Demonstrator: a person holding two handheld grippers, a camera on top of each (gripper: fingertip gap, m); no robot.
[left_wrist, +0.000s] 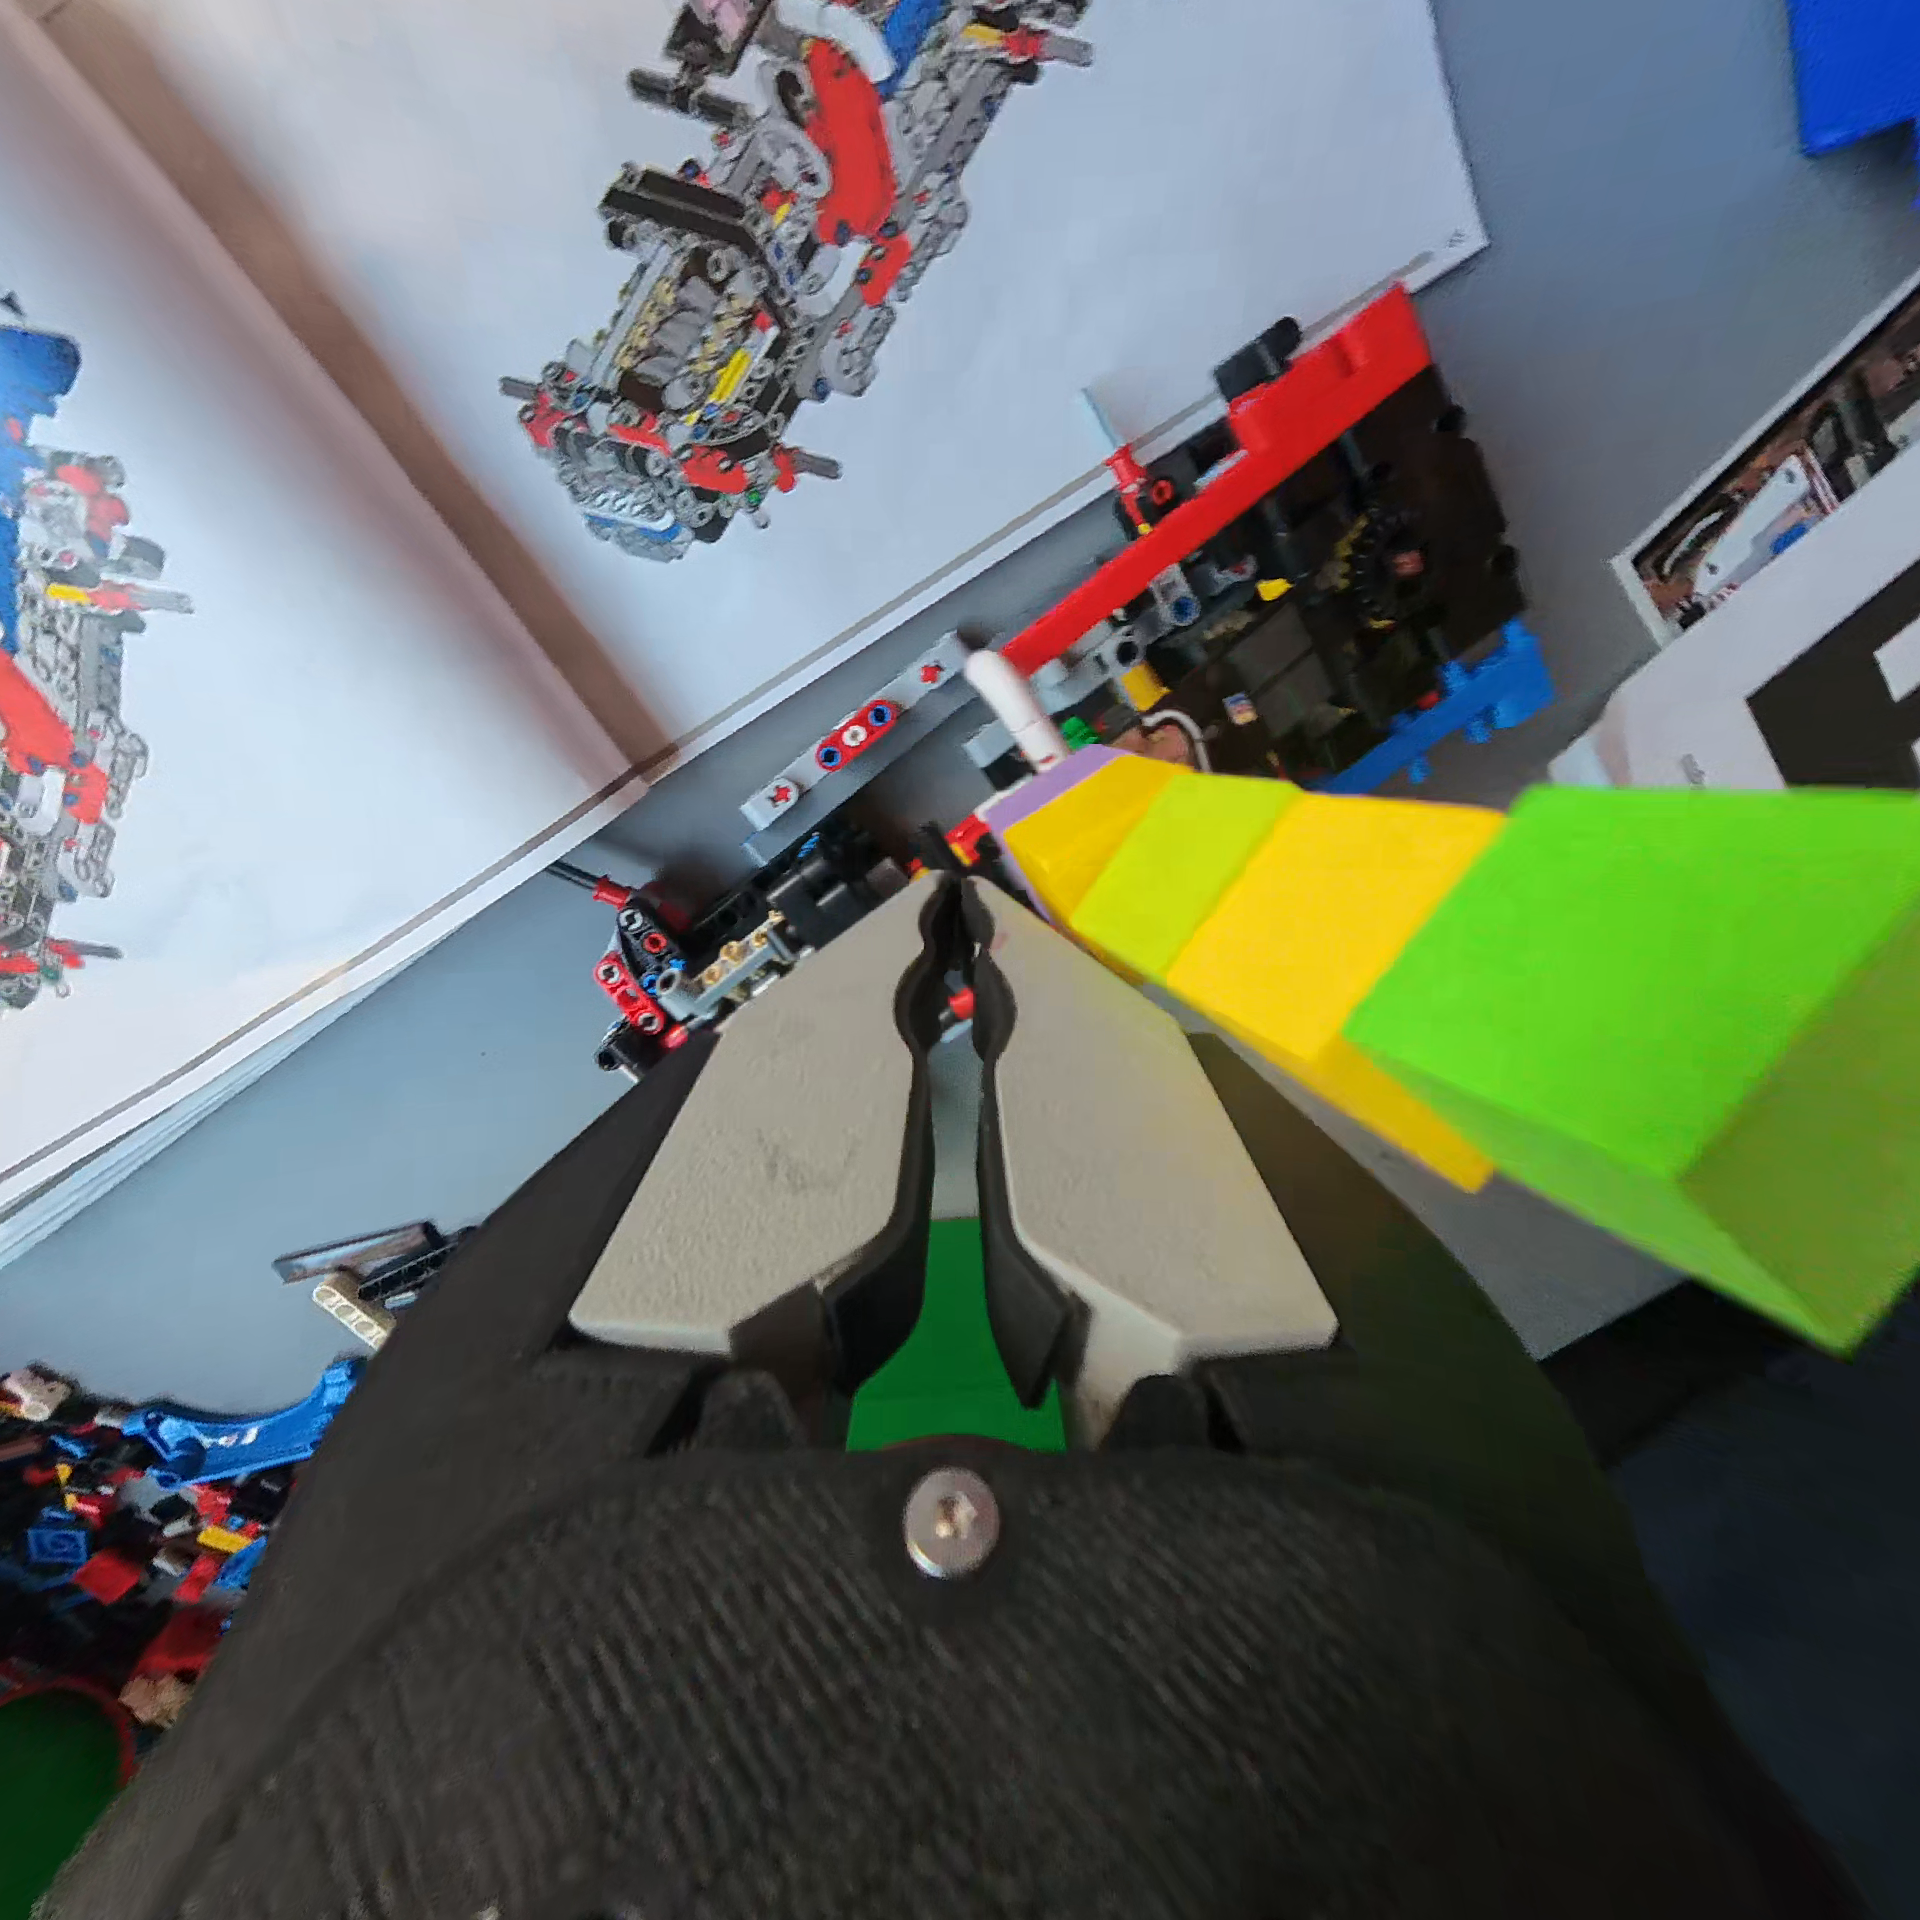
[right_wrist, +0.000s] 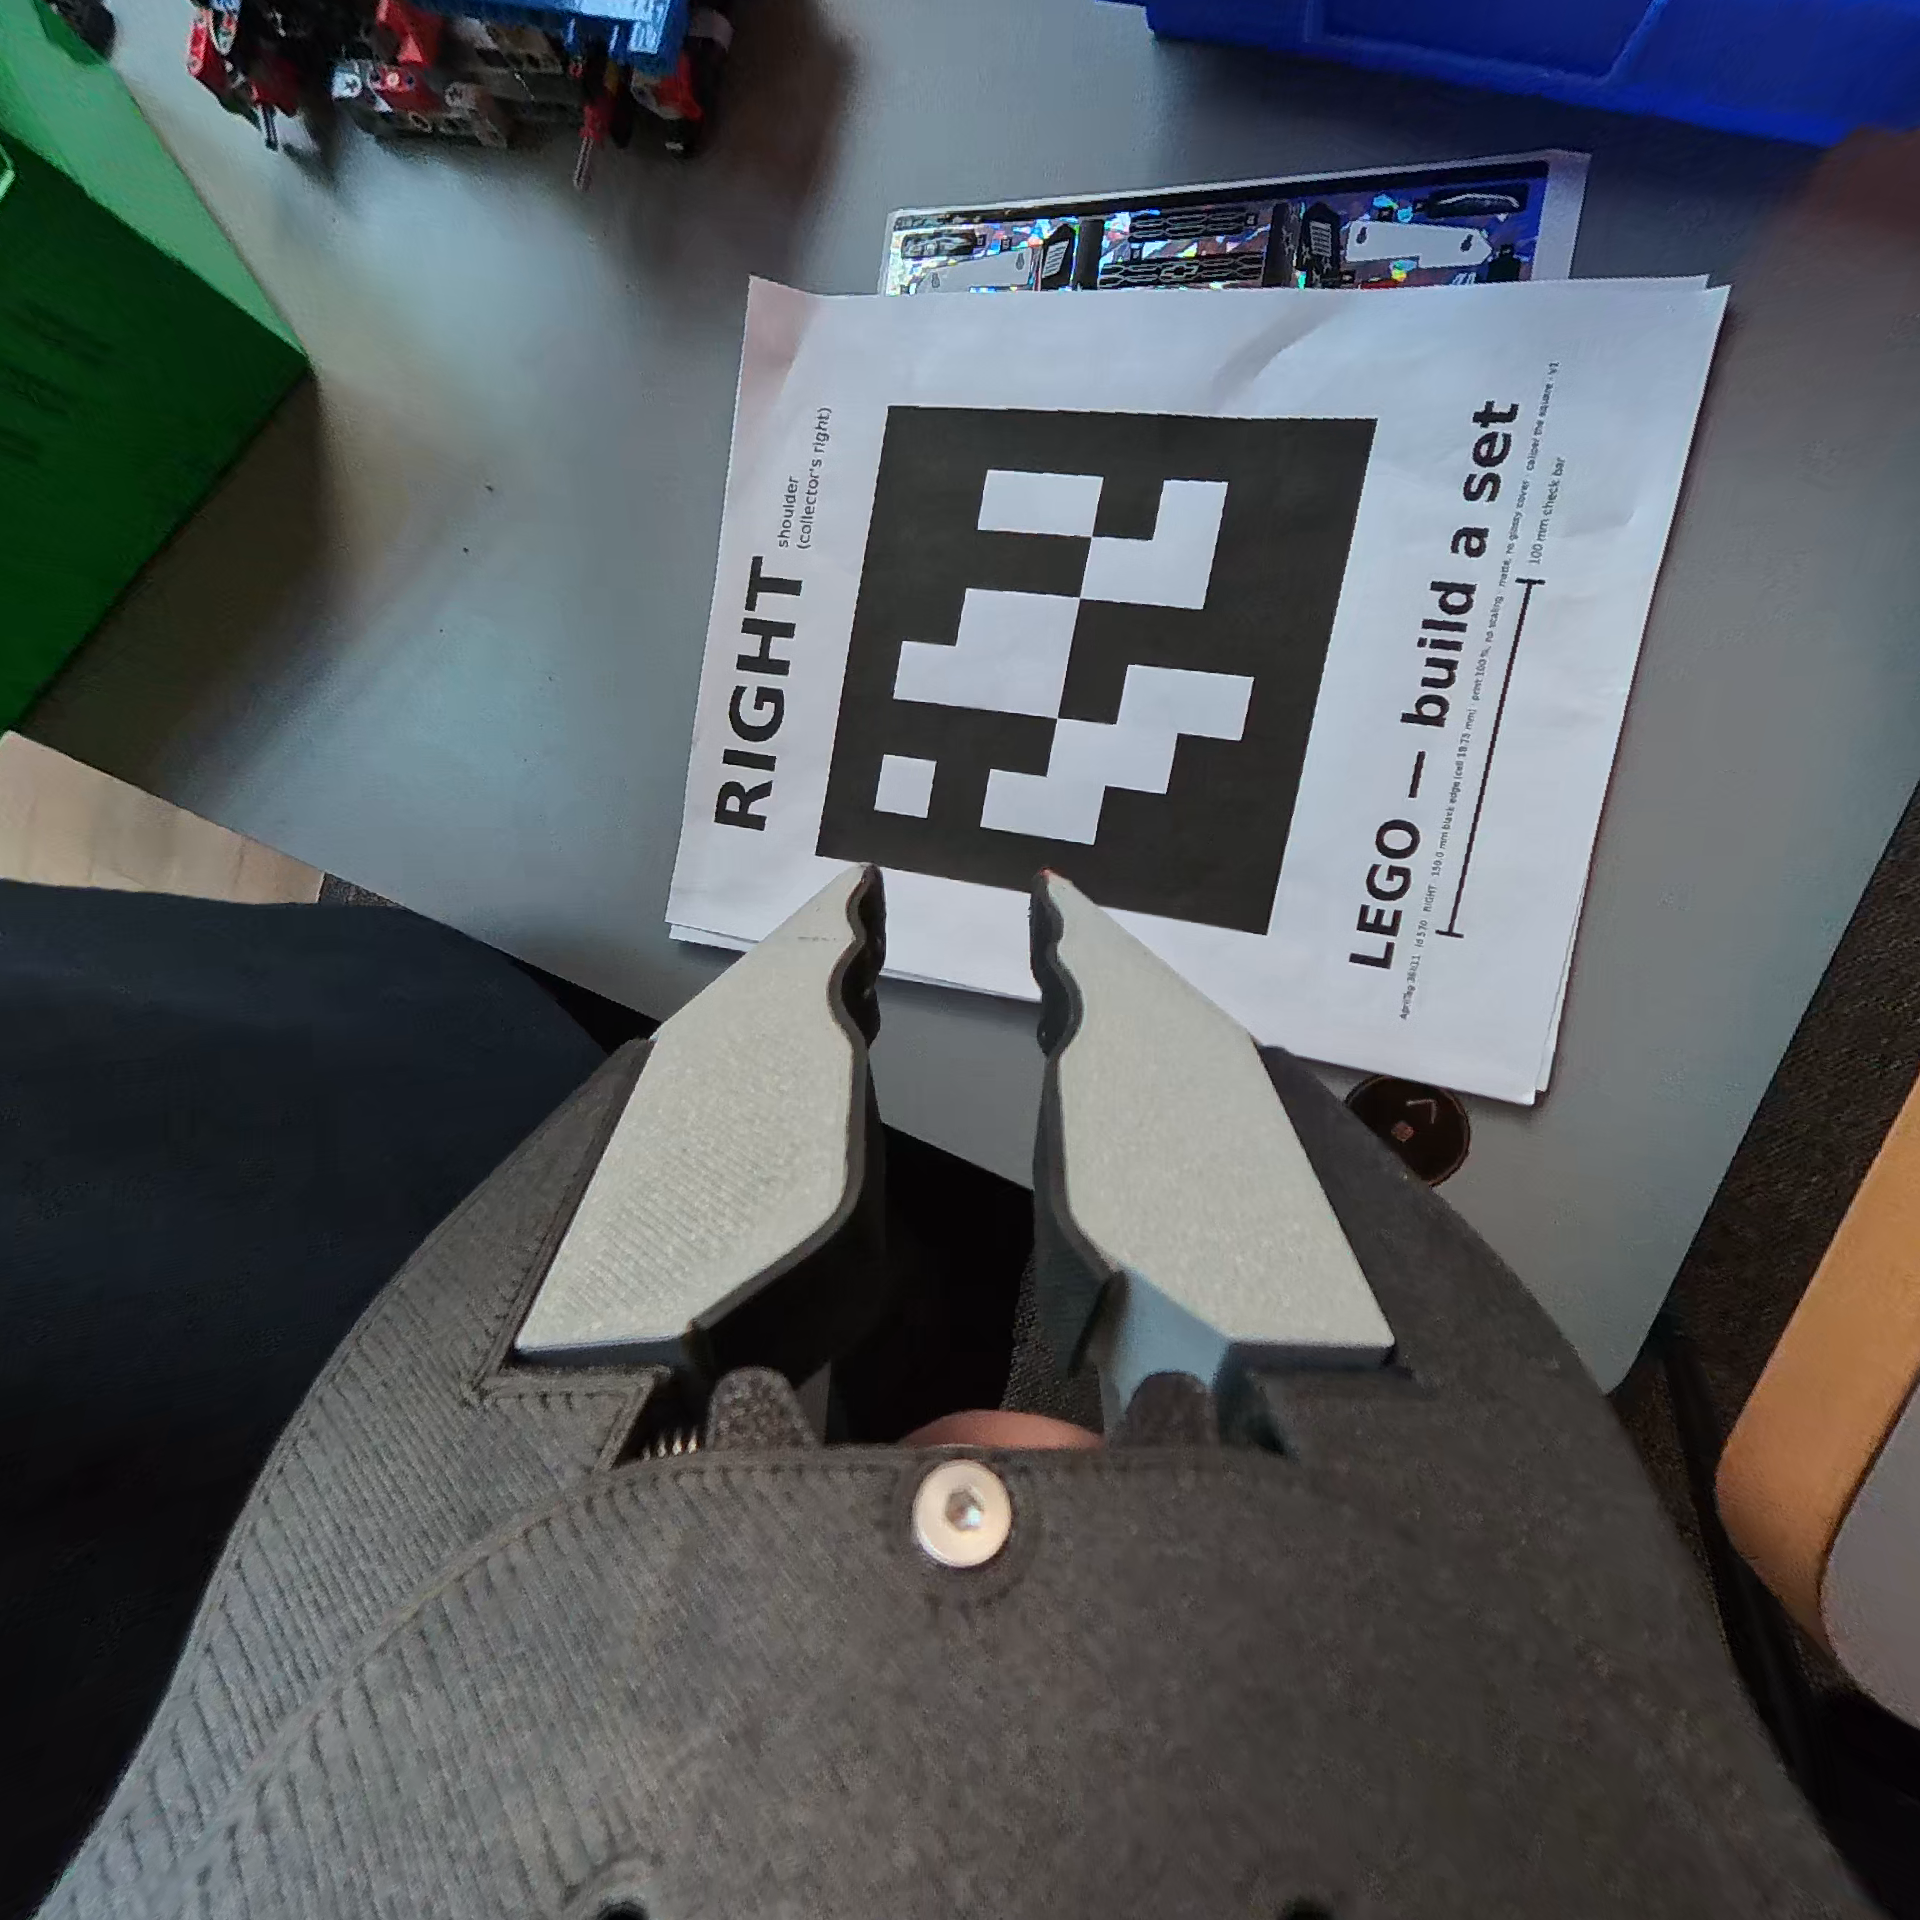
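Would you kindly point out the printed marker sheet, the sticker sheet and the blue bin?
Printed marker sheet (right_wrist: 1101, 644), right wrist view, black square.
Sticker sheet (right_wrist: 1226, 234), right wrist view, printed strip.
Blue bin (right_wrist: 1538, 52), right wrist view, front wall.

White sheet (right_wrist: 1195, 644) bears printed words beside a black-and-white marker.

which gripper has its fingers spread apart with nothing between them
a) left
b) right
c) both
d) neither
b: the right gripper has a clear gap between its fingertips, with only the printed sheet on the grey table showing through it, while the left gripper has its tips closed together.
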